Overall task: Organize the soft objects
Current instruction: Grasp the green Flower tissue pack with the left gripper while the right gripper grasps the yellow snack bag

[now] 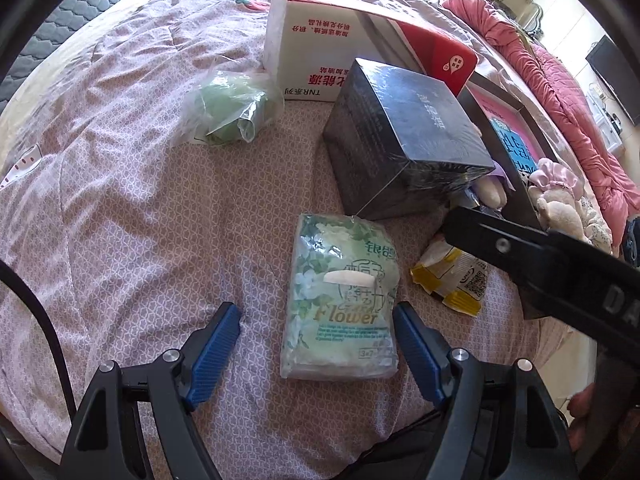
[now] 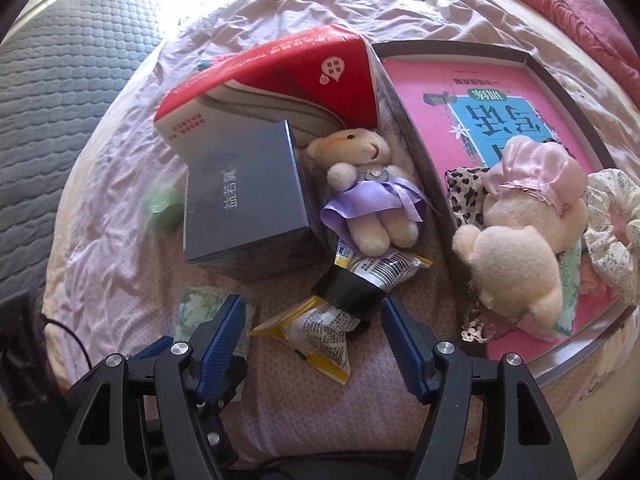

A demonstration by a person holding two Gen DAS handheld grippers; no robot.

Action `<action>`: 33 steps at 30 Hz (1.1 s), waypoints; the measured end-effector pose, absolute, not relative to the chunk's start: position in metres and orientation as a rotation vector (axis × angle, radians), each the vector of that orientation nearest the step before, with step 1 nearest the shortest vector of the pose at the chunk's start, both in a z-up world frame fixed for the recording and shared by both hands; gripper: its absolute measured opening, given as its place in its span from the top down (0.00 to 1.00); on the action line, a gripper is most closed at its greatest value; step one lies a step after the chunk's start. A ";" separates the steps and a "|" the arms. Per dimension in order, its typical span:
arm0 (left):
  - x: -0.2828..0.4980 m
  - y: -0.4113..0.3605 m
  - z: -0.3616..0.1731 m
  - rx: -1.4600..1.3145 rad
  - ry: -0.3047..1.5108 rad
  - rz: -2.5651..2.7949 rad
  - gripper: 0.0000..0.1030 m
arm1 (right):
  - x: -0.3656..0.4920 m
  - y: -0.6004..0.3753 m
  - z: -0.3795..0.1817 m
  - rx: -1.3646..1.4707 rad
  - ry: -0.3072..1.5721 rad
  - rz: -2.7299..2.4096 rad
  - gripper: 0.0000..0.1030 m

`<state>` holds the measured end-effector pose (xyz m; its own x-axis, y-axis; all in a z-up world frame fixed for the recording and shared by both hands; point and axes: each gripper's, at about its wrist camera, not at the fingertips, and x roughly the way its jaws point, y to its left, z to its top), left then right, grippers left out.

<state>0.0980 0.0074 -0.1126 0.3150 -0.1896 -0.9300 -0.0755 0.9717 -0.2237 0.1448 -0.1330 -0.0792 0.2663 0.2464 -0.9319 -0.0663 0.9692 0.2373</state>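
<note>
A green "Flower" tissue pack (image 1: 344,300) lies on the bed between the open fingers of my left gripper (image 1: 318,330). My right gripper (image 2: 314,328) is open above two yellow-and-white snack packets (image 2: 320,332); they also show in the left wrist view (image 1: 452,276). A small bear in a purple dress (image 2: 368,188) lies beside the dark box (image 2: 244,200). A bigger bear in a pink dress (image 2: 520,232) lies in the grey tray (image 2: 536,64) with a floral scrunchie (image 2: 612,224).
A red-and-white carton (image 2: 280,84) and the dark box (image 1: 404,136) stand on the pink bedsheet (image 1: 140,200). A green item in a clear bag (image 1: 232,108) lies to the left. A pink quilt (image 1: 560,80) lies at the far right.
</note>
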 end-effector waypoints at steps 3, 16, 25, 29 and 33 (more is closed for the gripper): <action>0.098 0.008 -0.112 -0.247 1.246 -0.081 0.25 | 0.148 -0.131 -0.087 0.171 1.280 0.167 0.30; 0.099 0.008 -0.116 -0.246 1.238 -0.086 0.25 | 0.158 -0.132 -0.122 0.160 1.265 0.116 0.45; 0.104 -0.001 -0.118 -0.231 1.236 -0.067 0.25 | 0.155 -0.146 -0.118 0.170 1.263 0.209 0.54; 0.109 -0.004 -0.118 -0.236 1.229 -0.065 0.28 | 0.143 -0.155 -0.110 0.187 1.267 0.242 0.55; 0.112 -0.010 -0.118 -0.227 1.211 -0.076 0.49 | 0.128 -0.165 -0.105 0.231 1.276 0.277 0.55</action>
<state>0.1116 -0.0097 -0.1177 0.3530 -0.1791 -0.9183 -0.0631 0.9747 -0.2143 0.1279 -0.1647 -0.1048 0.2659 0.3295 -0.9060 -0.0757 0.9440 0.3211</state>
